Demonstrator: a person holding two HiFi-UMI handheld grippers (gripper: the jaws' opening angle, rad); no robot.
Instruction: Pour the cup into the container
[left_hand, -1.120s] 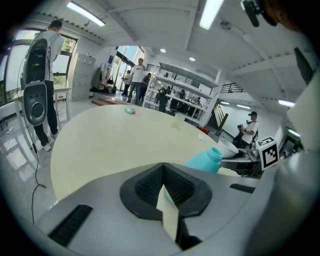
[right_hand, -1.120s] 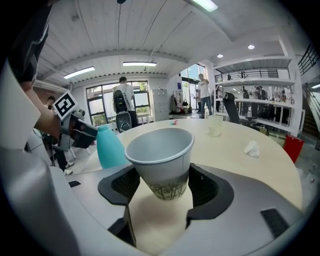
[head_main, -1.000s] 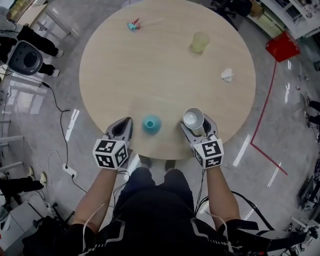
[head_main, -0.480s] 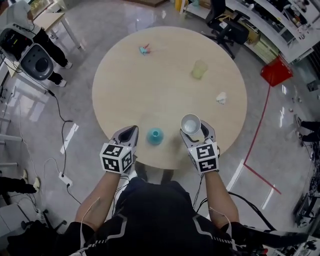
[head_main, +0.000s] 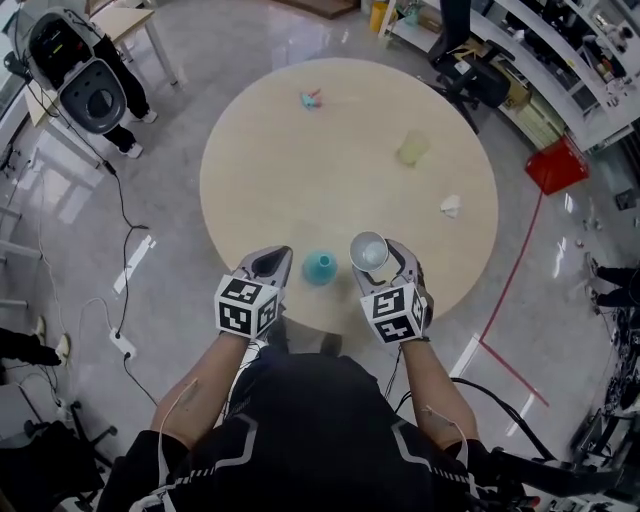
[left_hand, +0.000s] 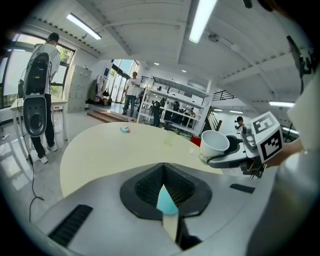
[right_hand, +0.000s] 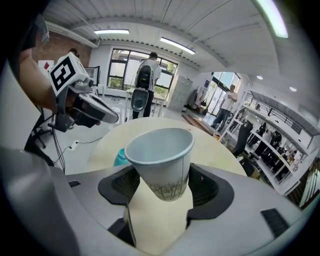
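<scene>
Paper cup (right_hand: 161, 160), tapered, sits pinched between ribbed black fingers (right_hand: 212, 192).

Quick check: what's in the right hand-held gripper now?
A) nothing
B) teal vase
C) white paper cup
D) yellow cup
C: the right hand-held gripper has its jaws closed on the white paper cup, while the teal vase stands free on the table.

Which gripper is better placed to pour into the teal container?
Right. The right gripper grips the paper cup, held above the table beside the teal container. The left gripper holds nothing.
</scene>
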